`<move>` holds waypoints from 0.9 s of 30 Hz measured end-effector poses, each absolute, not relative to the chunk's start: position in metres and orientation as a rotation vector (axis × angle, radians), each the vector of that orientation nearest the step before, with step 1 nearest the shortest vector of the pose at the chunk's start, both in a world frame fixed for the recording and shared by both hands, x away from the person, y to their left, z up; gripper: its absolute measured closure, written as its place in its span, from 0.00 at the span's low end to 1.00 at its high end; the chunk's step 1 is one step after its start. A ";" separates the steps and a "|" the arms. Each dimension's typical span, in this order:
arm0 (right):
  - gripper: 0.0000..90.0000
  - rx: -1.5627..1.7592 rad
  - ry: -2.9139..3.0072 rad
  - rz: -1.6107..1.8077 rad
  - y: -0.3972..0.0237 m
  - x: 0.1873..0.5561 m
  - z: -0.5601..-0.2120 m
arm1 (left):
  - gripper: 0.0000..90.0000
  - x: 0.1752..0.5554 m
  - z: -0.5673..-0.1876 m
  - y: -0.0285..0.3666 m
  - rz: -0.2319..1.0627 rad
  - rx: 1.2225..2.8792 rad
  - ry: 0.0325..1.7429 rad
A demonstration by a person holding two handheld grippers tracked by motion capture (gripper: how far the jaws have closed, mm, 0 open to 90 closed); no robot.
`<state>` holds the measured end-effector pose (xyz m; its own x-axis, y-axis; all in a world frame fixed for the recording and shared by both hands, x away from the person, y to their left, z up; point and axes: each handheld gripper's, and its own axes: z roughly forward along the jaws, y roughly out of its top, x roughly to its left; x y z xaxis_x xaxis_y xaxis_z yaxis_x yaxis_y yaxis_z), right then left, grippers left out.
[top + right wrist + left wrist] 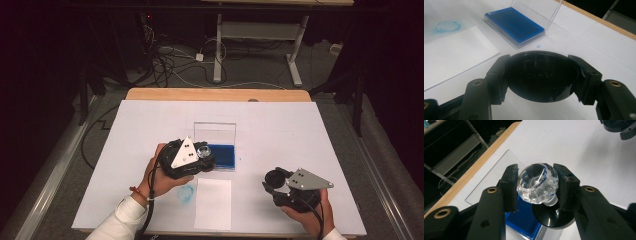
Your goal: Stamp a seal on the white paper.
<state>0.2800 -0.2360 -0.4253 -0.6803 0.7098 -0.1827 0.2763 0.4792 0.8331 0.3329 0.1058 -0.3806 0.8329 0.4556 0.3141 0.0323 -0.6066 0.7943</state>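
Hanging just above the near edge of the blue ink pad (221,155), the stamp (538,185) was held in the left gripper (204,156), whose fingers (510,185) were clamped on its clear faceted knob from either side. Its long axis was tipped only a little from upright, with the knob uppermost and the black round base (552,218) below, so the pad lay straight beneath and slightly beyond the fingers. A short drop was judged to be what the coming move called for.

The black round cap (541,75) was gripped across its width by the fingers of the right gripper (274,184), its hollow side turned upward, low over the worktop (280,130) and well apart from the pad, to the person's right. The left hand was therefore much the nearer to the ink.

From the high view, the layout was given: the pad's clear lid (214,131) standing open behind it, the white sheet (213,202) lying nearer the person, and a faint blue ring (186,193) printed just left of that sheet. How the knob sat between the finger pads was made plain by the left gripper view, whereas in the high view the stamp was largely covered by the grey plate. The cap's dark hollow was shown in the right gripper view.
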 end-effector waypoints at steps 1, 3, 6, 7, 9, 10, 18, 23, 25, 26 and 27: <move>0.43 0.807 2.216 1.113 -0.236 0.280 -0.425 | 0.62 0.332 -0.380 0.105 0.631 2.159 0.351; 0.43 0.803 2.218 1.115 -0.234 0.279 -0.425 | 0.62 0.331 -0.380 0.104 0.626 2.157 0.347; 0.43 0.798 2.220 1.114 -0.234 0.279 -0.425 | 0.62 0.327 -0.380 0.103 0.621 2.163 0.335; 0.43 0.798 2.220 1.113 -0.234 0.279 -0.425 | 0.62 0.326 -0.379 0.102 0.619 2.163 0.333; 0.43 0.796 2.220 1.113 -0.234 0.279 -0.425 | 0.62 0.324 -0.379 0.102 0.614 2.165 0.325; 0.43 0.794 2.220 1.114 -0.234 0.279 -0.424 | 0.62 0.323 -0.378 0.101 0.609 2.165 0.321; 0.43 0.792 2.223 1.114 -0.234 0.279 -0.425 | 0.62 0.314 -0.379 0.097 0.615 2.189 0.291; 0.43 0.793 2.224 1.112 -0.233 0.279 -0.425 | 0.62 0.309 -0.380 0.095 0.622 2.209 0.268; 0.43 0.792 2.224 1.112 -0.233 0.279 -0.425 | 0.62 0.308 -0.381 0.095 0.615 2.211 0.267; 0.43 0.792 2.225 1.113 -0.233 0.279 -0.425 | 0.62 0.307 -0.382 0.095 0.611 2.212 0.266; 0.43 0.791 2.226 1.112 -0.233 0.279 -0.425 | 0.62 0.307 -0.383 0.095 0.614 2.216 0.266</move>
<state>0.2789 -0.2333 -0.4250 -0.6913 0.6968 -0.1910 0.2656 0.4910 0.8297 0.3068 0.0954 -0.3829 0.8597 0.3799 0.3413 -0.0103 -0.6551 0.7554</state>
